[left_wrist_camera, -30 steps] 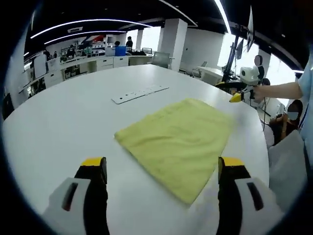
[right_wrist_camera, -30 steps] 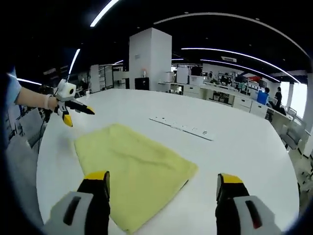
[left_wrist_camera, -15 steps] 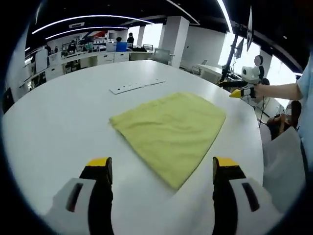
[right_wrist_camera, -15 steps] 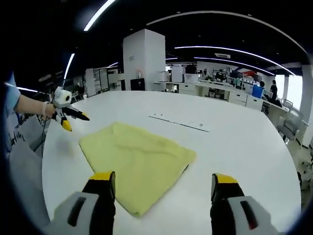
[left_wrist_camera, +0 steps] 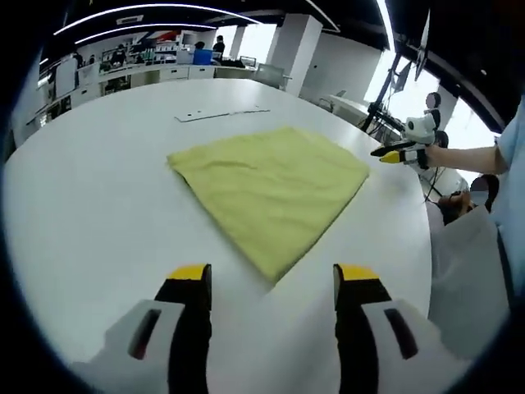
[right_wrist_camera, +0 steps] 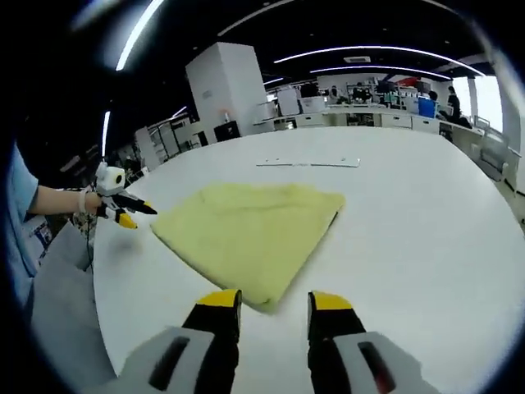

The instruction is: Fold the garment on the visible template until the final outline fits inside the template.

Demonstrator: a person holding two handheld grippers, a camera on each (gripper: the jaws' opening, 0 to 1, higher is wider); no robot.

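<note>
A yellow cloth lies folded flat as a rough rectangle on the white table. My left gripper hovers just short of the cloth's near corner, open with nothing between its yellow-tipped jaws. In the right gripper view the same cloth lies ahead. A thin dark line runs along its right edge. My right gripper hangs above the near corner, its jaws close together but still apart, holding nothing. Each gripper also shows in the other's view, held in a hand off the table's edge: the right gripper and the left gripper.
A long white strip lies on the table beyond the cloth, also seen as a white strip in the right gripper view. The person's grey trousers are beside the table's rim. Office desks and pillars stand far behind.
The jaws of both grippers have drawn closer together, the right much more. Both cameras have shifted, so the cloth's near corner sits nearer the jaws. The cloth has not moved.
</note>
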